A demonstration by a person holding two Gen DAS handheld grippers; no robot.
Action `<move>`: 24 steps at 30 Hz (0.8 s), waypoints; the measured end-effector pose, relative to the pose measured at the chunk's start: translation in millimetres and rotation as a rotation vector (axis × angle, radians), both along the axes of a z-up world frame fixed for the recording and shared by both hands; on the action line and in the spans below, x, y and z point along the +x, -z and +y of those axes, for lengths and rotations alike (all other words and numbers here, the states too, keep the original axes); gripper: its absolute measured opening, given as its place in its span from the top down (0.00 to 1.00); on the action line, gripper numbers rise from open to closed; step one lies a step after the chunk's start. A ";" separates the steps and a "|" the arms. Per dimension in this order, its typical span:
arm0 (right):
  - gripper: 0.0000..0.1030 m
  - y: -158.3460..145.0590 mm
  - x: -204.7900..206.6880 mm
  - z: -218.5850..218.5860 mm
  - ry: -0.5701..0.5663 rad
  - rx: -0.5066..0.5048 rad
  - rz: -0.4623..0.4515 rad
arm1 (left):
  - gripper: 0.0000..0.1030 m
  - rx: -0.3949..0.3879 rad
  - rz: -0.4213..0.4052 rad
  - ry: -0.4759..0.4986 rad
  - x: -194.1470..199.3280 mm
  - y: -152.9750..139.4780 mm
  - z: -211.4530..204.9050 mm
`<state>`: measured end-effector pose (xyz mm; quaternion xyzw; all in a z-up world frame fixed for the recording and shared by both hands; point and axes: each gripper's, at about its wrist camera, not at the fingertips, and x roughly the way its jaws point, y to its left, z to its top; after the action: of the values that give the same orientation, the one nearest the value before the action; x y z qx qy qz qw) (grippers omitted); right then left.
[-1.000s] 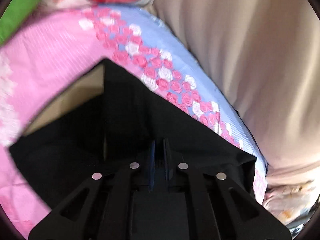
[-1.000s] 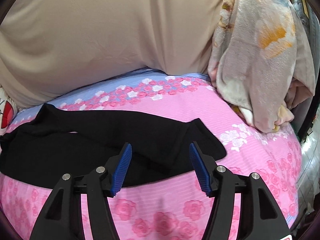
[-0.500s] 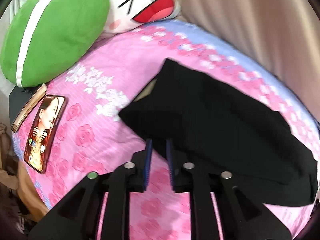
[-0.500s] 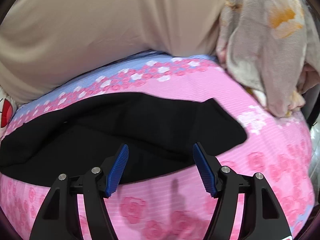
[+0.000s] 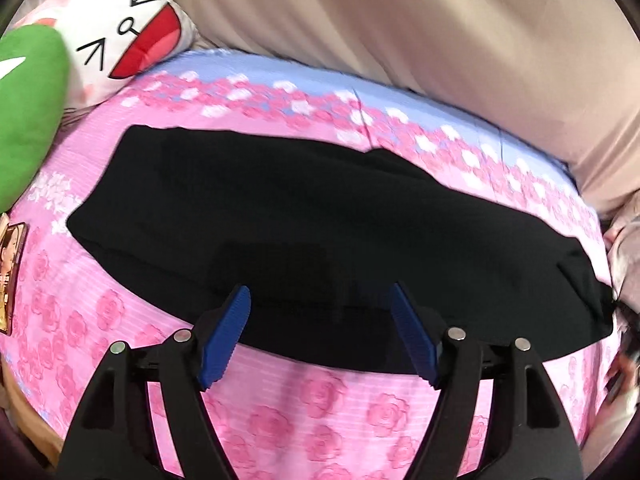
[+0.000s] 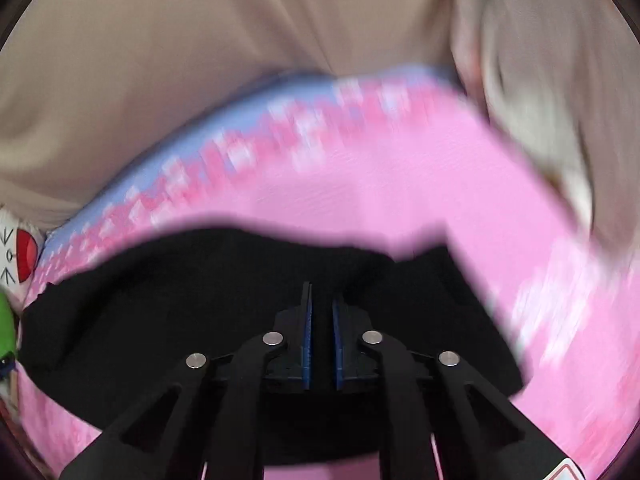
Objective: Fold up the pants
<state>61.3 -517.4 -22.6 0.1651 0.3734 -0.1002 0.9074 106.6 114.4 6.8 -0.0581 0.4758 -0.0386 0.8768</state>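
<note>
Left wrist view: the left gripper (image 5: pixel 320 312) has its blue pads spread wide and is still opening, hovering at the near edge of the black pants (image 5: pixel 320 216); no cloth is pinched between them. The pants lie in a long dark band across the pink rose-print bedsheet (image 5: pixel 340 408). A green cushion (image 5: pixel 28 120) and a white cartoon-face pillow (image 5: pixel 132 40) sit at the far left, a phone (image 5: pixel 10 272) lies at the left edge, and a beige blanket (image 5: pixel 440 28) fills the back.

Right wrist view: the right gripper (image 6: pixel 320 344) has its pads drawn nearly together over the pants (image 6: pixel 200 320). The picture is blurred, and whether fabric is caught between them cannot be told.
</note>
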 end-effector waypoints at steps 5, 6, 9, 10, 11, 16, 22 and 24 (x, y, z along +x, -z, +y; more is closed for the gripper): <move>0.89 -80.9 -57.5 1.7 0.042 -0.368 -0.159 | 0.22 0.067 0.002 -0.034 -7.7 9.0 5.4; 0.88 -72.7 -61.9 -7.0 0.091 -0.433 -0.108 | 0.22 0.076 -0.001 -0.044 -9.4 11.6 7.8; 0.79 -20.8 -75.9 -45.8 0.237 -0.508 0.137 | 0.22 0.103 0.024 -0.057 -3.8 24.1 11.8; 0.79 -12.1 -89.4 -48.3 0.255 -0.472 0.150 | 0.22 0.094 0.045 -0.060 -0.7 28.9 12.9; 0.79 -10.6 -100.7 -45.2 0.255 -0.427 0.127 | 0.22 0.075 0.062 -0.061 1.6 32.4 14.4; 0.53 -8.5 -123.5 3.3 0.138 -0.160 -0.009 | 0.18 -0.096 0.123 -0.094 8.2 41.3 40.8; 0.43 9.7 -103.5 88.4 0.006 -0.087 -0.035 | 0.18 -0.346 0.167 -0.154 20.0 51.0 86.7; 0.43 16.8 -92.5 117.6 -0.042 -0.064 -0.032 | 0.18 -0.387 0.182 -0.150 27.5 54.3 88.5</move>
<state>-31.2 -399.8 -39.4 0.1298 0.3586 -0.0903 0.9200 134.1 202.9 -47.6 -0.2636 0.5309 -0.0584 0.8033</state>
